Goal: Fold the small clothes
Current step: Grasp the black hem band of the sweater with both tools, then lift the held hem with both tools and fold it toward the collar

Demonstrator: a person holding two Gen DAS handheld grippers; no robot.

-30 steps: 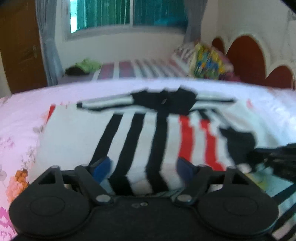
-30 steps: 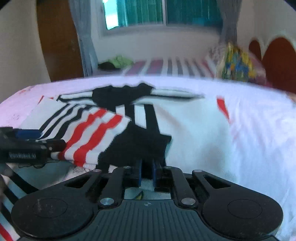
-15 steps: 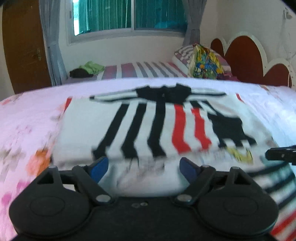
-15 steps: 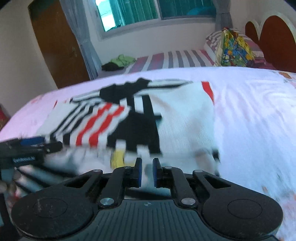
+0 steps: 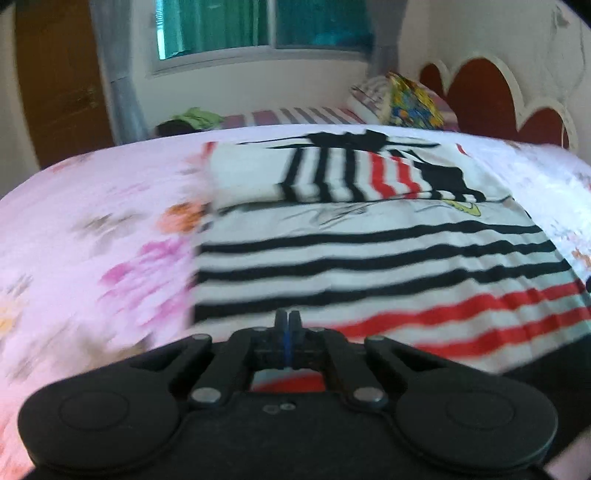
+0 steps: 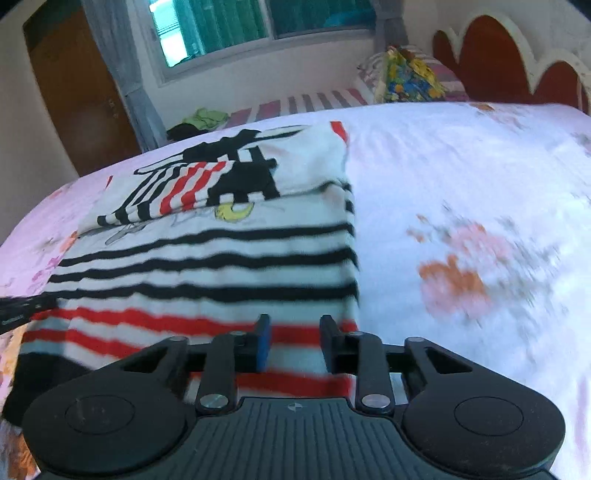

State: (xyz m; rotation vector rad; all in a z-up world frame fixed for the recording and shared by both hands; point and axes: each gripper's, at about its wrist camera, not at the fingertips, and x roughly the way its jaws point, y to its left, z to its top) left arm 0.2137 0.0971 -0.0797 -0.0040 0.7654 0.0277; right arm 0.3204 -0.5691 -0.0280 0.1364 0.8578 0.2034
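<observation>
The striped shirt (image 5: pixel 369 258) lies flat on the bed (image 5: pixel 92 240), which is covered with a pink floral sheet. The garment is white with black and red stripes. Its far part is doubled over: a folded flap showing vertical black and red stripes and a black patch rests on top of the body, near the collar end. The near part shows horizontal black stripes, then red stripes closest to me.

My left hand-held gripper (image 5: pixel 287 334) sits at the near hem of the shirt, towards its left edge. Its fingers are pressed together with no gap visible between the blue pads. Fabric shows directly below and around the fingertips, but I cannot tell whether any cloth is pinched between them.

My right hand-held gripper (image 6: pixel 294 341) is at the near hem towards the shirt's right edge. Its fingers (image 6: pixel 263 341) stand partly apart, and the red-striped cloth is visible in the gap. It holds nothing.

Both views are blurred at the near edge.

Beyond the bed: a second bed with a striped cover (image 6: pixel 314 101), a colourful pillow (image 6: pixel 406 79), a green cloth (image 6: pixel 205 117), a curtained window (image 6: pixel 240 26), a wooden door (image 6: pixel 77 96) and a red scalloped headboard (image 6: pixel 491 55).
</observation>
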